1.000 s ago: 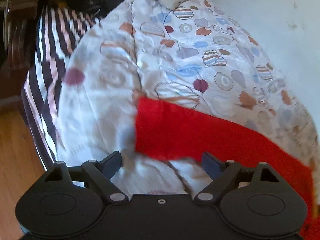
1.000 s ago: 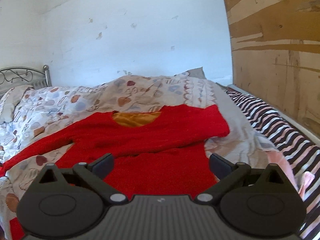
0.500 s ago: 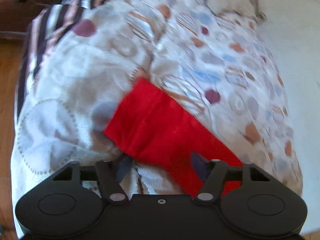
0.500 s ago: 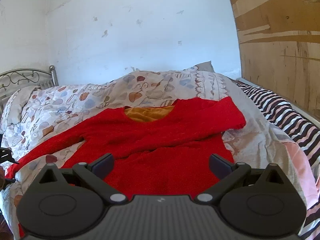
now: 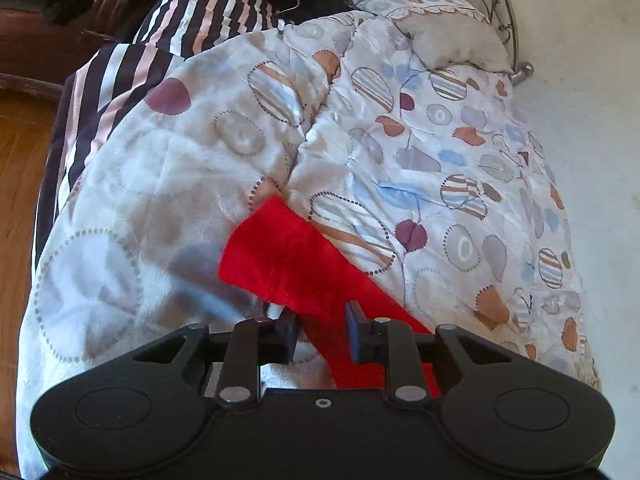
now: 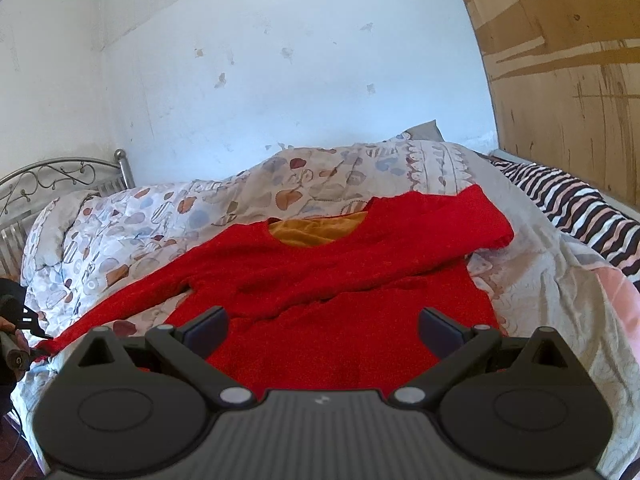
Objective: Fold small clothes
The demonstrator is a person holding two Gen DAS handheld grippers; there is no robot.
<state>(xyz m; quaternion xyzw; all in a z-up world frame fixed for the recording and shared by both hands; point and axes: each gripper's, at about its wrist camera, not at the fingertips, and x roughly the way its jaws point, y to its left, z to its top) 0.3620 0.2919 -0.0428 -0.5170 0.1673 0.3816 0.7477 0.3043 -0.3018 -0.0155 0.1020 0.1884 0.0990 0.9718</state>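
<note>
While the red sweater (image 6: 340, 300) lies spread on the patterned duvet (image 5: 400, 160), its sleeve (image 5: 288, 256) runs between the left gripper (image 5: 322, 330) fingers – jaws just closing, narrow, grip unclear. R gripper (image 6: 322, 326) hovers wide over the body – striped sheet (image 6: 580, 216) beside.

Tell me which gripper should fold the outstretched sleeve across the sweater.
Left. The left gripper already has the red sleeve between its closing jaws, while the right gripper hangs open over the sweater's body.
</note>
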